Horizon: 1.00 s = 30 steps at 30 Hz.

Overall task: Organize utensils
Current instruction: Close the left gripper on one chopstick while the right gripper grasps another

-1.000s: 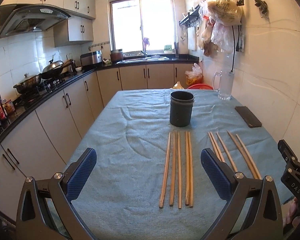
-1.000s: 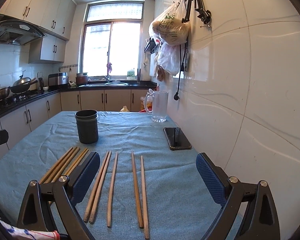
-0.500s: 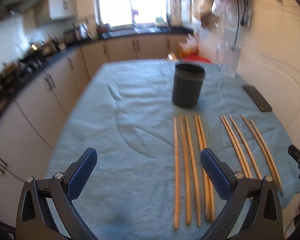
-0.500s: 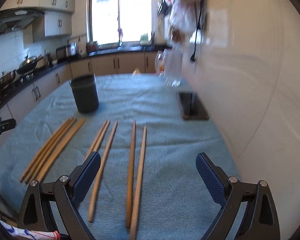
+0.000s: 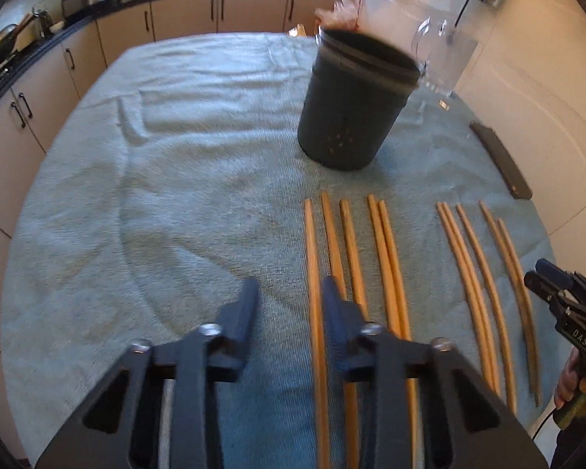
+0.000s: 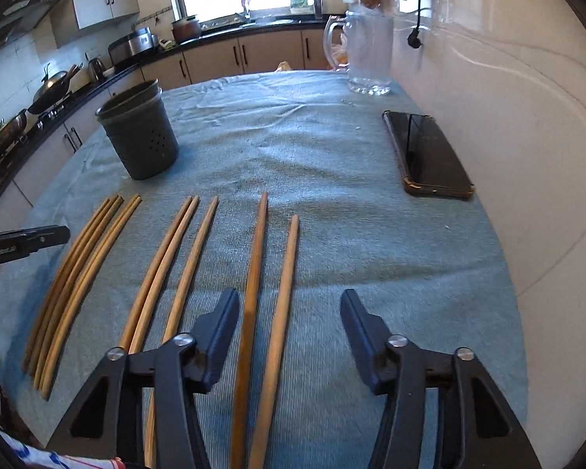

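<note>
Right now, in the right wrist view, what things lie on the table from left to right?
Dark utensil holder → group of four chopsticks → pair of chopsticks between the fingers → black phone.

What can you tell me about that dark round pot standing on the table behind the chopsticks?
The dark pot is a grey-green cylinder, plastic by the look of it, standing upright on the blue-green cloth just beyond the tips of the chopsticks. Its open top has a stepped double rim, and small drain holes dot its side. What is inside cannot be seen. Nothing touches it except the cloth.
</note>
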Each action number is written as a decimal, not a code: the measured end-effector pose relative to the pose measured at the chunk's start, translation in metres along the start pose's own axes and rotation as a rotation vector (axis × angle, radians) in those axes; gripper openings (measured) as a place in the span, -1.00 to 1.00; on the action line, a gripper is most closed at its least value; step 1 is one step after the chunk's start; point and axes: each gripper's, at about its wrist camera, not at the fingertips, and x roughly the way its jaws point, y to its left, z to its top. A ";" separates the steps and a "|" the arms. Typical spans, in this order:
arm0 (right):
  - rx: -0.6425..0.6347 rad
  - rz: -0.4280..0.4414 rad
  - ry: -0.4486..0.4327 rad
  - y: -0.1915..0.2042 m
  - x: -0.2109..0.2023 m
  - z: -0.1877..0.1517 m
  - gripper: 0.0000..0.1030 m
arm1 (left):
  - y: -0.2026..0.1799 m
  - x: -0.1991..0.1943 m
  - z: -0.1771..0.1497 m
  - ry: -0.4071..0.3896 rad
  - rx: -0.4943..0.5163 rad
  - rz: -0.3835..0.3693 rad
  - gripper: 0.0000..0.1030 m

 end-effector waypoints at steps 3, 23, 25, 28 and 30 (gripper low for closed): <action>0.013 0.003 0.019 -0.002 0.010 0.005 -0.01 | -0.001 0.006 0.002 -0.007 0.013 0.004 -0.60; 0.064 0.021 0.142 -0.025 0.034 0.030 -0.61 | 0.019 0.015 0.020 0.082 0.006 0.055 -0.87; 0.058 0.019 0.161 -0.026 0.035 0.032 -0.61 | 0.023 0.013 0.019 0.092 0.003 0.043 -0.87; 0.039 0.000 0.195 -0.021 0.038 0.036 -0.61 | 0.026 0.016 0.025 0.110 0.000 0.039 -0.87; 0.004 -0.024 0.225 -0.015 0.041 0.041 -0.60 | 0.023 0.020 0.032 0.111 0.023 0.061 -0.87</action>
